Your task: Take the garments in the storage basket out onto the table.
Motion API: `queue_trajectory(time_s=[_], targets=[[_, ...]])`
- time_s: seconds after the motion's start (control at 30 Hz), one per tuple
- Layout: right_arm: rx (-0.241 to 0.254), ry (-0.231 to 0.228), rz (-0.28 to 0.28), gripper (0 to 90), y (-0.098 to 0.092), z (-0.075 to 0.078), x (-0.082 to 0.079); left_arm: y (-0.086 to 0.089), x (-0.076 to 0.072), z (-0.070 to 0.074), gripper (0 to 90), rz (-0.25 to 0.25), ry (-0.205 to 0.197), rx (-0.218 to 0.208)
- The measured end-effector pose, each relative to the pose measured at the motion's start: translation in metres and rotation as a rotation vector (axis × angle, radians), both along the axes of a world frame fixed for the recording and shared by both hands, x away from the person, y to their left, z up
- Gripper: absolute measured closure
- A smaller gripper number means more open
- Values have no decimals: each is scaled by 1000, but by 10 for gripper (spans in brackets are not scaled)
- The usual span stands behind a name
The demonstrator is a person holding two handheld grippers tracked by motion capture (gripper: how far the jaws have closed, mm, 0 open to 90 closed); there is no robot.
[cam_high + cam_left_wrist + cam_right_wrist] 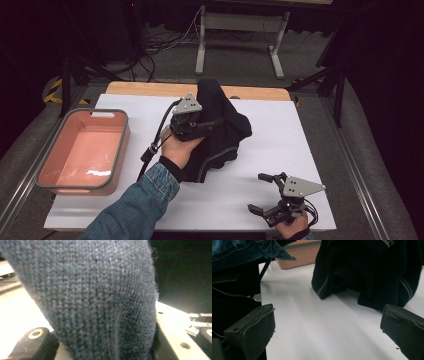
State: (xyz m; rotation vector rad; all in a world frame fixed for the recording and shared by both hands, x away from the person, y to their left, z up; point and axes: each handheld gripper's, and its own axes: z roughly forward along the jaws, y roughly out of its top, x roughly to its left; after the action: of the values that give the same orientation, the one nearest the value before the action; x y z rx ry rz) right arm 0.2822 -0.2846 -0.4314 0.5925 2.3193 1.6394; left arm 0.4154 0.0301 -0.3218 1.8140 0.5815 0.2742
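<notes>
A black knit garment with thin pale stripes is lifted in a peak over the middle of the white table top, its lower folds still resting on the surface. My left gripper is shut on the garment near its top; in the left gripper view the dark knit hangs right in front of the camera and hides most of the jaws. My right gripper rests low at the table's near right, open and holding nothing. Its two pads stand wide apart, and the garment lies beyond them.
A pink basin with a grey rim sits at the table's left edge, also seen as the basin in the right gripper view. A denim sleeve reaches in from the bottom. The left gripper's cable trails near the basin.
</notes>
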Motion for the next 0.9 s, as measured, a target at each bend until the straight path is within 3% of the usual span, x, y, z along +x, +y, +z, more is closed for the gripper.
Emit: queue_trajectory(time_s=[0.13, 0.37, 0.6, 0.77, 0.9], targets=[[0, 0, 2, 3, 0, 0, 0, -3, 1, -7, 647, -9, 7, 38], [0, 2, 3, 4, 1, 0, 0, -6, 1, -18, 584, -21, 21, 61], [-1, 3, 4, 4, 1, 0, 0, -13, 6, -34, 487, -37, 73, 116], [-2, 5, 6, 3, 1, 0, 0, -13, 9, -46, 409, -43, 115, 112], [-2, 6, 6, 4, 1, 0, 0, -14, 8, -56, 383, -45, 131, 133]])
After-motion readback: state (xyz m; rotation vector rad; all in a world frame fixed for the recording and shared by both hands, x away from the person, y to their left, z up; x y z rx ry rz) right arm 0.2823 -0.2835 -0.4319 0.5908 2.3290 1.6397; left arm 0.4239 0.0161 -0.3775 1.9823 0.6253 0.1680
